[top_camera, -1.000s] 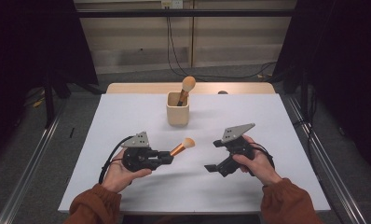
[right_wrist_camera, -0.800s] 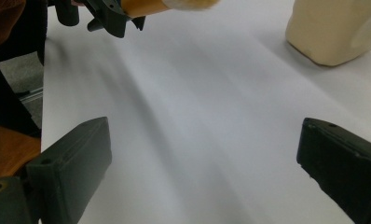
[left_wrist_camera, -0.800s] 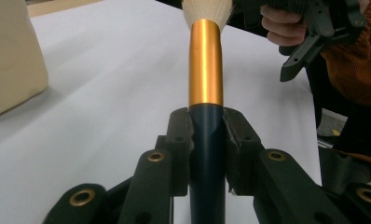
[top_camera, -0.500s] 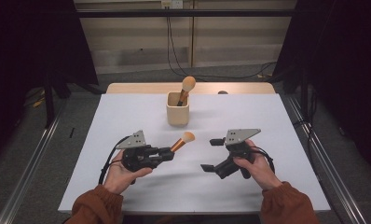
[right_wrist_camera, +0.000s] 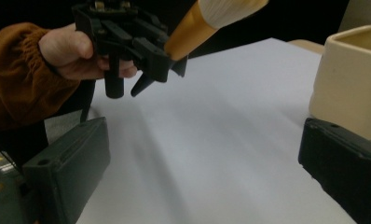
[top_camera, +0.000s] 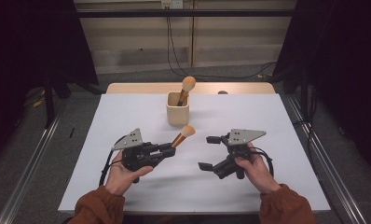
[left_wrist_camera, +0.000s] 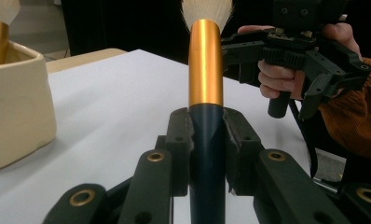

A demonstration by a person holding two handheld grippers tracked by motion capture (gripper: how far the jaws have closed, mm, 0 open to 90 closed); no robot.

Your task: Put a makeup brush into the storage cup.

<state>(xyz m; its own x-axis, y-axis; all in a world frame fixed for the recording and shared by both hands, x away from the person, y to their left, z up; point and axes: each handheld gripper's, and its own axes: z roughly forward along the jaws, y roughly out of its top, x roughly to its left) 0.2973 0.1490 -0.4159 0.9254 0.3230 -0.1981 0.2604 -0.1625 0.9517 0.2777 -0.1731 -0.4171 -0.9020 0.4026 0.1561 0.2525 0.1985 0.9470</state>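
A: Bench, white top, bare at the near edge where both forearms come in. Toward the far side stands a cream holder cup with one makeup brush upright in it, pale head up.

B: Left gripper has its jaws clamped on the dark handle of a second makeup brush. From the left gripper view the grip sits low on the handle, just under the gold ferrule; most of the brush stands out beyond the jaws.

A: So the first risk is that the long free end could swing or pivot in the clamp if it is bumped. Held clear of the bench, tilted up toward the cup.

B: Right gripper has jaws wide apart, nothing between them, facing the left one. Near it, not touching.

A: If a handover is meant, the right jaws could close on the bristles rather than the handle and splay them, or knock the brush askew.

B: Should the left jaws let go before the other side has hold, the brush would likely drop and roll across the bench.

A: And the cup?

B: Small mouth, already part taken. A slanted entry may catch the rim, tip the cup, or jostle the brush inside.
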